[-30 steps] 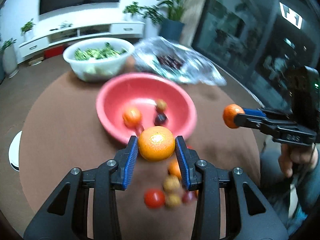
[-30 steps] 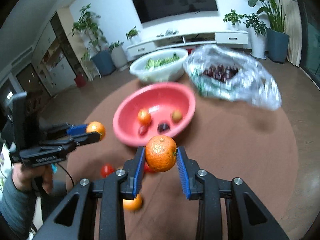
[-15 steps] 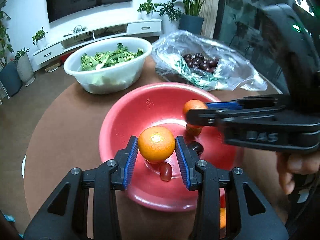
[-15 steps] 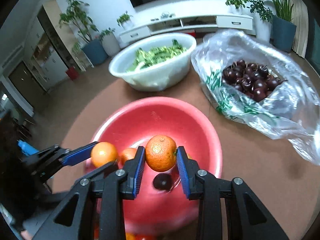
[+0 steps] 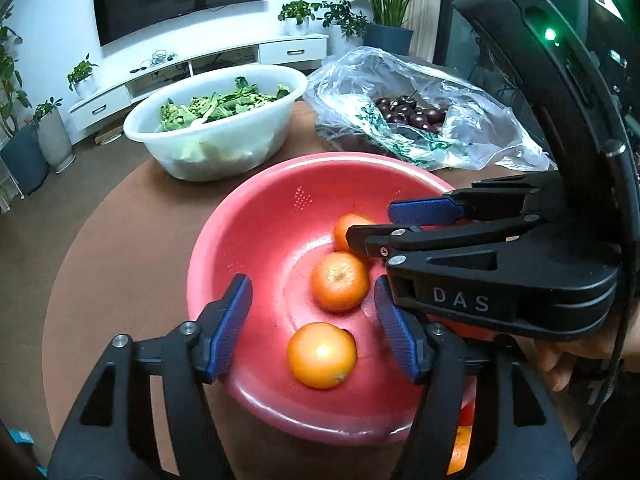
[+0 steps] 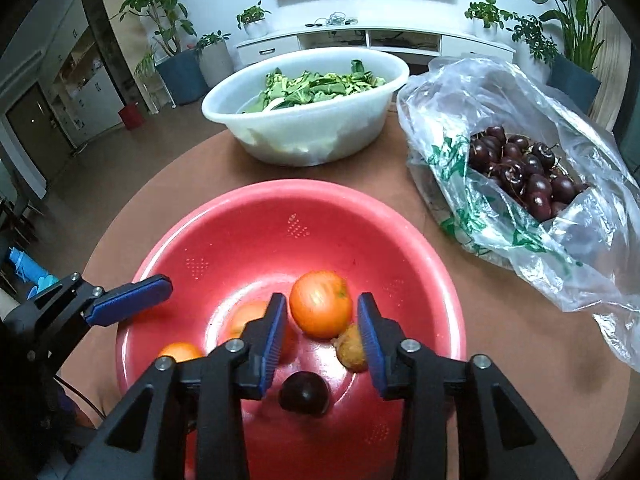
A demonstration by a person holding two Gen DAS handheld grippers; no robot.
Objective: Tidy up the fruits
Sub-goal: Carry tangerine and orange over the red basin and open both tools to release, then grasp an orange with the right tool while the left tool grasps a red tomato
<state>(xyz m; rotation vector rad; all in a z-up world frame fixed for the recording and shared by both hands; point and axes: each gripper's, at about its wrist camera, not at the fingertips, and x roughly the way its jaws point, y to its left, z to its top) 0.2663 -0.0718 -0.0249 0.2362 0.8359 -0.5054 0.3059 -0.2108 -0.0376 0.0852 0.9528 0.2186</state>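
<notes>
A red bowl (image 5: 256,220) (image 6: 240,248) sits on the brown round table. My left gripper (image 5: 314,328) is open above the bowl's near side, with an orange (image 5: 322,355) lying loose in the bowl below it. Two more oranges (image 5: 340,287) lie further in. My right gripper (image 6: 322,330) is open over the bowl, and an orange (image 6: 321,304) drops between its jaws without touching the pads. A dark plum (image 6: 304,394) and a small brown fruit (image 6: 351,347) lie in the bowl. The right gripper also shows in the left wrist view (image 5: 384,226).
A white bowl of greens (image 5: 216,120) (image 6: 308,108) stands behind the red bowl. A clear plastic bag of dark cherries (image 5: 416,116) (image 6: 520,168) lies at the back right. Loose fruit (image 5: 460,444) lies on the table by the bowl's near right rim.
Both grippers have opened over the red bowl and let go of their oranges. The left one's orange now lies in the bowl; the right one's is falling, blurred.
</notes>
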